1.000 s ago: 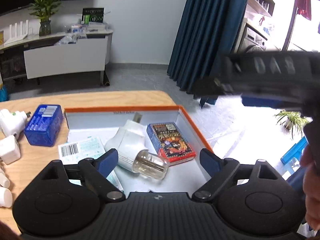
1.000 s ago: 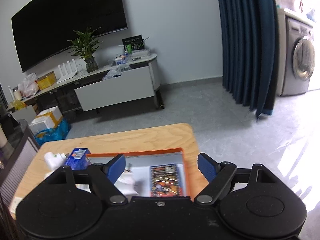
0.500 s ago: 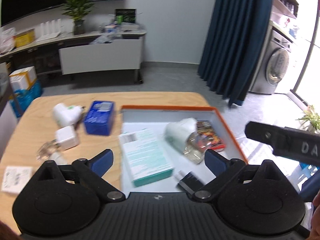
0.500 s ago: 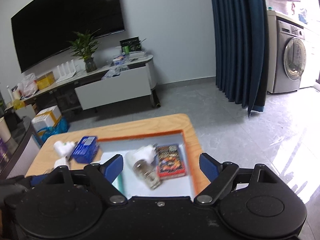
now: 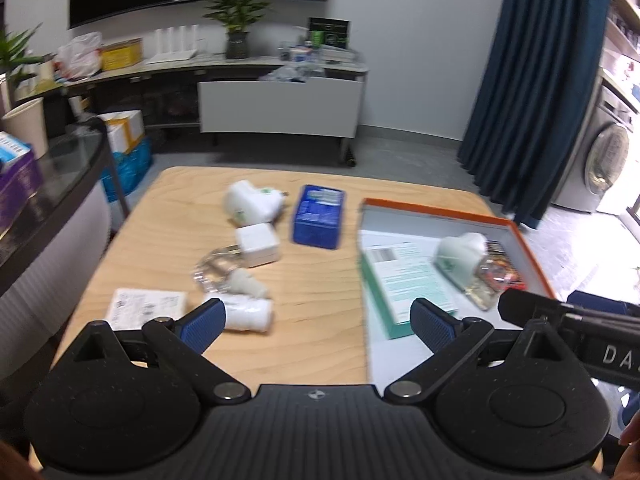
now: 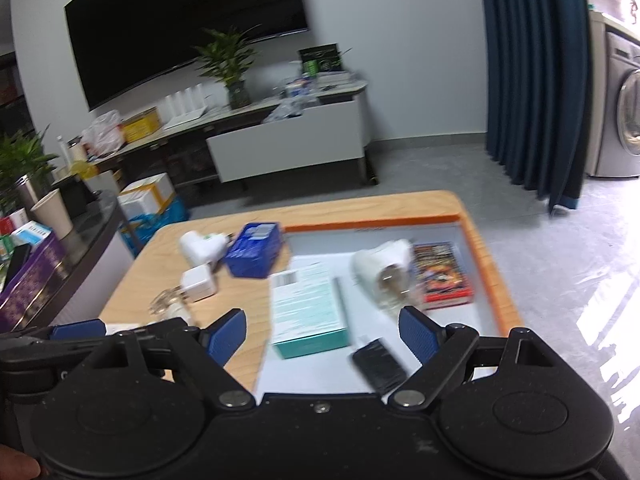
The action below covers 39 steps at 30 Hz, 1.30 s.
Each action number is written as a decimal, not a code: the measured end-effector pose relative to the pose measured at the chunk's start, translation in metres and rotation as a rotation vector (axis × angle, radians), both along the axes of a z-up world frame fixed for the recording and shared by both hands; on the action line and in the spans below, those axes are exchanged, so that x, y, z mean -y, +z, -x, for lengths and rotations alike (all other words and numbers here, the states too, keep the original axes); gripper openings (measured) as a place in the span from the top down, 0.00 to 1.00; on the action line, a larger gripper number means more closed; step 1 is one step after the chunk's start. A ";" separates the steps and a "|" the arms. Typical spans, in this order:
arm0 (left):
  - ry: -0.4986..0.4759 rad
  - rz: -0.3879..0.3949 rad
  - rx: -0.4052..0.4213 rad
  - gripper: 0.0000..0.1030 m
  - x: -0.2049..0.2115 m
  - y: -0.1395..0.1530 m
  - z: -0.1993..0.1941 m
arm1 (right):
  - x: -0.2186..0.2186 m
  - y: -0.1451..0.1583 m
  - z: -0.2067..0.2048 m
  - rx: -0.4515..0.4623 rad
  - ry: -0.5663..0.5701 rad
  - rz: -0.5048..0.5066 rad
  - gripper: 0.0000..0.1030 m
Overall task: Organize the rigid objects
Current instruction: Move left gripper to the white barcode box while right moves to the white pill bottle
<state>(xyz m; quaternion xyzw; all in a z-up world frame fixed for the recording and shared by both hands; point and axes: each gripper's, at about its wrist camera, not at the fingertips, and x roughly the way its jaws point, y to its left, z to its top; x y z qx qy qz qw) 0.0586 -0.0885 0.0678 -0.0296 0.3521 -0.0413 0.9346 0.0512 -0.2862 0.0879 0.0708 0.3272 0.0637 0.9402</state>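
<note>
An orange-rimmed box (image 5: 436,210) (image 6: 376,221) sits on the right of the wooden table. Inside lie a teal-and-white carton (image 5: 408,280) (image 6: 306,308), a white plug-in device with a clear bottle (image 5: 460,258) (image 6: 382,270), a red card pack (image 6: 440,272) and a black item (image 6: 380,364). On the table to its left are a blue box (image 5: 318,216) (image 6: 254,248), two white plugs (image 5: 250,200) (image 5: 258,246), small white pieces (image 5: 246,312) and a leaflet (image 5: 148,306). My left gripper (image 5: 316,320) is open and empty above the table's near edge. My right gripper (image 6: 322,336) is open and empty above the box's near end.
A dark glass-topped counter (image 5: 44,184) stands close to the table's left side. A TV bench with a plant (image 5: 280,80) is beyond the table. A blue curtain (image 5: 532,80) and a washing machine (image 5: 608,160) are at the right.
Both grippers have pulled back and up from the box, so more of the table shows. The left gripper has swung left toward the loose items. Both stayed open.
</note>
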 end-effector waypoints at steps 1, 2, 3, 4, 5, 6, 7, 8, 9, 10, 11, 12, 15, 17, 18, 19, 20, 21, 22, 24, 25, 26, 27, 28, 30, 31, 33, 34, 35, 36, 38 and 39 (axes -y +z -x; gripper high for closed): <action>0.012 -0.004 -0.003 0.02 -0.005 0.000 0.002 | -0.005 0.000 -0.001 -0.003 0.008 -0.002 0.04; 0.021 -0.007 -0.004 0.02 -0.010 0.000 0.002 | -0.010 -0.001 -0.001 -0.005 0.016 -0.005 0.04; 0.030 -0.014 -0.003 0.02 -0.015 0.001 0.004 | -0.015 -0.002 -0.001 -0.007 0.025 -0.009 0.04; 0.040 -0.018 -0.002 0.02 -0.020 0.001 0.005 | -0.020 -0.002 -0.001 -0.009 0.034 -0.010 0.04; 0.050 -0.019 -0.002 0.02 -0.025 0.001 0.006 | -0.025 -0.003 -0.002 -0.011 0.043 -0.008 0.04; 0.061 -0.014 -0.003 0.02 -0.031 0.001 0.007 | -0.029 -0.003 -0.002 -0.013 0.052 -0.002 0.04; 0.068 -0.005 -0.004 0.02 -0.036 0.000 0.007 | -0.033 -0.004 -0.002 -0.013 0.059 0.003 0.04; 0.077 0.003 -0.004 0.02 -0.041 0.000 0.008 | -0.038 -0.004 -0.002 -0.013 0.070 0.006 0.04; 0.087 0.006 -0.004 0.02 -0.046 0.001 0.010 | -0.041 -0.004 -0.002 -0.014 0.080 0.008 0.04; 0.096 0.005 -0.002 0.02 -0.050 0.001 0.011 | -0.045 -0.004 -0.001 -0.012 0.088 0.011 0.04; 0.102 0.005 -0.002 0.02 -0.054 0.001 0.011 | -0.049 -0.004 -0.001 -0.011 0.096 0.014 0.04; 0.110 0.007 -0.001 0.02 -0.057 0.001 0.012 | -0.053 -0.004 -0.001 -0.011 0.103 0.017 0.04; 0.124 0.018 0.002 0.02 -0.065 0.001 0.014 | -0.061 -0.003 -0.002 -0.014 0.119 0.020 0.04; 0.131 0.020 0.003 0.02 -0.069 0.001 0.015 | -0.065 -0.004 -0.003 -0.017 0.127 0.020 0.04; 0.134 0.020 0.002 0.02 -0.072 0.001 0.016 | -0.067 -0.005 -0.003 -0.019 0.131 0.022 0.04; 0.137 0.021 -0.001 0.02 -0.073 0.000 0.016 | -0.069 -0.005 -0.003 -0.020 0.135 0.024 0.04; 0.139 0.024 -0.002 0.02 -0.075 -0.001 0.016 | -0.072 -0.007 -0.003 -0.023 0.138 0.026 0.04; 0.143 0.024 -0.003 0.02 -0.077 -0.001 0.016 | -0.074 -0.008 -0.003 -0.026 0.142 0.026 0.04; 0.146 0.024 -0.004 0.02 -0.079 -0.003 0.016 | -0.075 -0.010 -0.003 -0.031 0.146 0.026 0.04; 0.149 0.028 -0.008 0.02 -0.083 -0.006 0.016 | -0.078 -0.013 -0.002 -0.039 0.153 0.032 0.04; 0.151 0.028 -0.009 0.02 -0.085 -0.008 0.016 | -0.080 -0.014 -0.002 -0.042 0.157 0.035 0.04; 0.154 0.025 -0.011 0.02 -0.087 -0.010 0.016 | -0.081 -0.016 -0.001 -0.044 0.160 0.038 0.04; 0.159 0.021 -0.017 0.01 -0.090 -0.013 0.015 | -0.083 -0.018 -0.001 -0.047 0.163 0.040 0.04; 0.164 0.018 -0.023 0.01 -0.093 -0.016 0.015 | -0.083 -0.020 0.000 -0.051 0.165 0.042 0.04; 0.182 0.017 -0.036 0.01 -0.101 -0.023 0.013 | -0.084 -0.024 0.000 -0.059 0.167 0.042 0.04; 0.193 0.017 -0.045 0.01 -0.105 -0.028 0.011 | -0.085 -0.026 0.000 -0.066 0.168 0.041 0.04; 0.200 0.026 -0.059 0.01 -0.112 -0.036 0.007 | -0.086 -0.030 -0.001 -0.076 0.171 0.037 0.04; 0.204 0.027 -0.067 0.01 -0.115 -0.039 0.004 | -0.087 -0.033 -0.001 -0.080 0.172 0.035 0.04; 0.207 0.024 -0.069 0.01 -0.117 -0.042 0.002 | -0.088 -0.035 -0.001 -0.084 0.176 0.033 0.04; 0.208 0.019 -0.070 0.00 -0.119 -0.045 -0.001 | -0.090 -0.037 -0.001 -0.085 0.181 0.031 0.04; 0.204 0.011 -0.071 0.00 -0.121 -0.050 -0.008 | -0.092 -0.040 -0.002 -0.091 0.187 0.032 0.04; 0.202 0.007 -0.074 0.00 -0.121 -0.052 -0.013 | -0.093 -0.042 -0.003 -0.094 0.189 0.032 0.04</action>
